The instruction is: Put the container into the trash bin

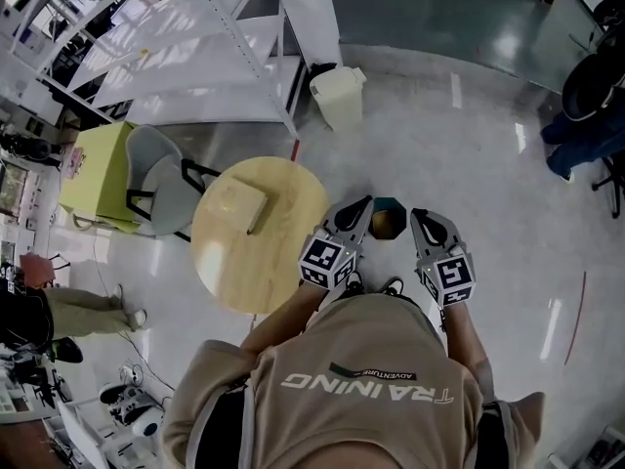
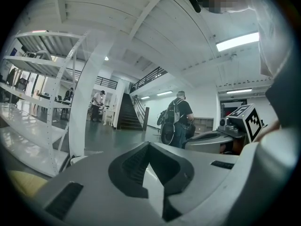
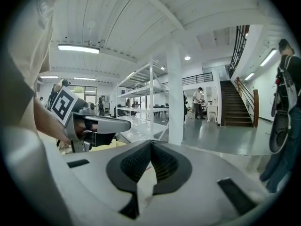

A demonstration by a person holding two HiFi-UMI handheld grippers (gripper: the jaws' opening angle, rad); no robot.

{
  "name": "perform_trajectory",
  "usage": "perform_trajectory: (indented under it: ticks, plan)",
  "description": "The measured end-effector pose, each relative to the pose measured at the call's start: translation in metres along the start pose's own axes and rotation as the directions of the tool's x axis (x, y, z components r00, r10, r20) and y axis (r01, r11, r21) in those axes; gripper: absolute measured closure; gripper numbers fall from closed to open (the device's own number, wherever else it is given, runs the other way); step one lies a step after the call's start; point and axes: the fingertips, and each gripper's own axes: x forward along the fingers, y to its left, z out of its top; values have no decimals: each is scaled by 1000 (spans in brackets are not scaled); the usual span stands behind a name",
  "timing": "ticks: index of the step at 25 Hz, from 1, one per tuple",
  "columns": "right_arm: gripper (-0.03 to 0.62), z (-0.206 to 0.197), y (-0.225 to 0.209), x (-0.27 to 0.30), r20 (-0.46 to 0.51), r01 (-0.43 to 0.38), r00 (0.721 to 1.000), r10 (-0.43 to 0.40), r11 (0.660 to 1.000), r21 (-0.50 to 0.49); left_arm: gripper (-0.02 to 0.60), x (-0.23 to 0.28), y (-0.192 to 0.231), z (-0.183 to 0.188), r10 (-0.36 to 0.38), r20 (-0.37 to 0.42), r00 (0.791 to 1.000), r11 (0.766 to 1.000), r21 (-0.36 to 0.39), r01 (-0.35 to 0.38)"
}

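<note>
A pale, square container [image 1: 242, 204] lies on the round wooden table [image 1: 283, 252], to the left of my hands. The cream trash bin [image 1: 339, 95] stands on the floor beyond the table, beside the white rack. My left gripper [image 1: 365, 205] and right gripper [image 1: 416, 217] are held side by side in front of my chest, right of the table and away from the container. Both are shut with nothing in them. In the left gripper view the jaw tips [image 2: 148, 145] meet over the open hall; in the right gripper view the tips [image 3: 151, 143] meet too. A small teal and brown object [image 1: 388, 222] shows between the grippers; what it is cannot be told.
A white shelving rack [image 1: 205, 47] fills the back left. A grey chair [image 1: 161, 179] and a yellow-green cabinet [image 1: 98, 169] stand left of the table. People stand at the left [image 1: 59, 311] and right [image 1: 586, 135] edges. A staircase [image 3: 237, 105] rises across the hall.
</note>
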Motion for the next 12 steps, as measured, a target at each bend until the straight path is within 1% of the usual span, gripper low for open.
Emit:
perform_trajectory:
  ticks: [5,12]
  plan:
    - [591,-3,4,1,17,-10,1000,10,1000,-1,580,0,-1,-1,-7,9,1000,1000,8,6]
    - [591,-13,-2,5,-1,-4,1000,4,999,42,581,6,-8,2,-61,13,998,998,9,60]
